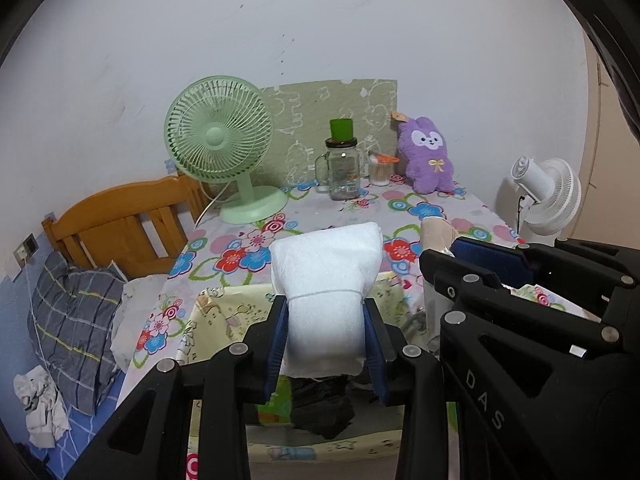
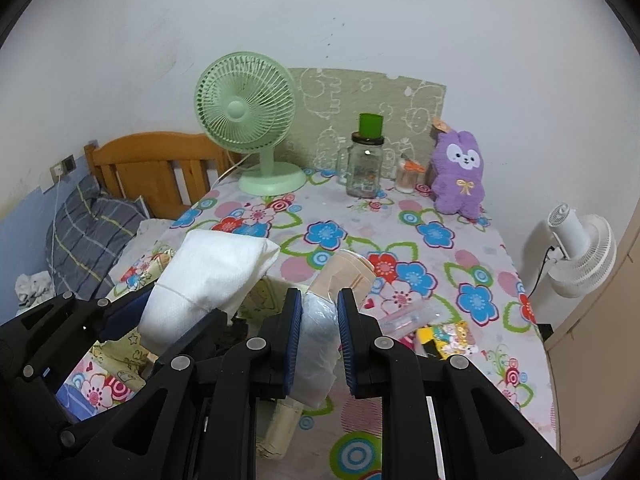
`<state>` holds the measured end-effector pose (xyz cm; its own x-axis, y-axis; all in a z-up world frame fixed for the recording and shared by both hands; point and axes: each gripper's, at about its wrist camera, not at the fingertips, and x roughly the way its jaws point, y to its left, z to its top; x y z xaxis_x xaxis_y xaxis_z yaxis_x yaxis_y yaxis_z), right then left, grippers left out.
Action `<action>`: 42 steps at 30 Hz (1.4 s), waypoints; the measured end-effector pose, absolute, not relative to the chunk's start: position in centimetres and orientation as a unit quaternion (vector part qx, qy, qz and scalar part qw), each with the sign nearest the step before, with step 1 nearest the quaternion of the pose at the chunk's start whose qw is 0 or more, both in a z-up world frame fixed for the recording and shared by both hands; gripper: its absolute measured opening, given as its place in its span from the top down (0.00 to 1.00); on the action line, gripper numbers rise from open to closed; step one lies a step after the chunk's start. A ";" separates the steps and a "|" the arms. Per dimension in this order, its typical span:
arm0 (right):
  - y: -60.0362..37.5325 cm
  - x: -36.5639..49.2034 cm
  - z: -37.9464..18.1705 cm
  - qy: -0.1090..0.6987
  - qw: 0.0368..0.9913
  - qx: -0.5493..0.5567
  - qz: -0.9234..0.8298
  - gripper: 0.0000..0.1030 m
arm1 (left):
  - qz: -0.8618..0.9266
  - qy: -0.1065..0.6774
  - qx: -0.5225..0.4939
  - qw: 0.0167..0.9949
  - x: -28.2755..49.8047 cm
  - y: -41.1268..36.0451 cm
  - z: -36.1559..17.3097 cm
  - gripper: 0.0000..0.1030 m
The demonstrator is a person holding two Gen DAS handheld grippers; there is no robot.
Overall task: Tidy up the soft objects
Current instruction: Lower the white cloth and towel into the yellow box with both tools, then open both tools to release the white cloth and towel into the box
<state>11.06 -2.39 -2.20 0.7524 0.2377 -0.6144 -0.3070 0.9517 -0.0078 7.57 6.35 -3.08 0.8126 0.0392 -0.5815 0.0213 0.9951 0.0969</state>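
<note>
Two claws grip one soft bundle each: left claw (image 1: 326,340) a white roll (image 1: 326,276), right claw (image 2: 319,344) a wrapped pack (image 2: 318,328).

Both tools were built of matte black plastic linkages joined by round silver pivot screws. The left gripper (image 1: 325,344) carried flat blue pads on the inner faces of its fingers, and so did the right gripper (image 2: 319,340). White letters "DAS" ran along one black arm of the right gripper in the left wrist view.
</note>
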 end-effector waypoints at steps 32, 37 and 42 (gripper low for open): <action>4.9 13.7 -6.7 0.367 0.900 -0.083 0.219 0.79 | 0.052 0.377 0.031 0.924 10.3 12.9 -8.0 0.51; 5.7 14.1 -7.2 0.374 0.894 -0.082 0.231 0.79 | 0.051 0.390 0.025 0.919 10.6 13.5 -8.3 0.50; 6.1 14.7 -7.6 0.381 0.890 -0.081 0.238 0.79 | 0.053 0.393 0.026 0.918 10.7 13.7 -8.6 0.38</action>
<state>14.69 6.12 -7.64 0.5960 0.3613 -0.7171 -0.4852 0.8736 0.0369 10.68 13.69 -8.63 0.6863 0.1176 -0.7178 -0.0766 0.9930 0.0894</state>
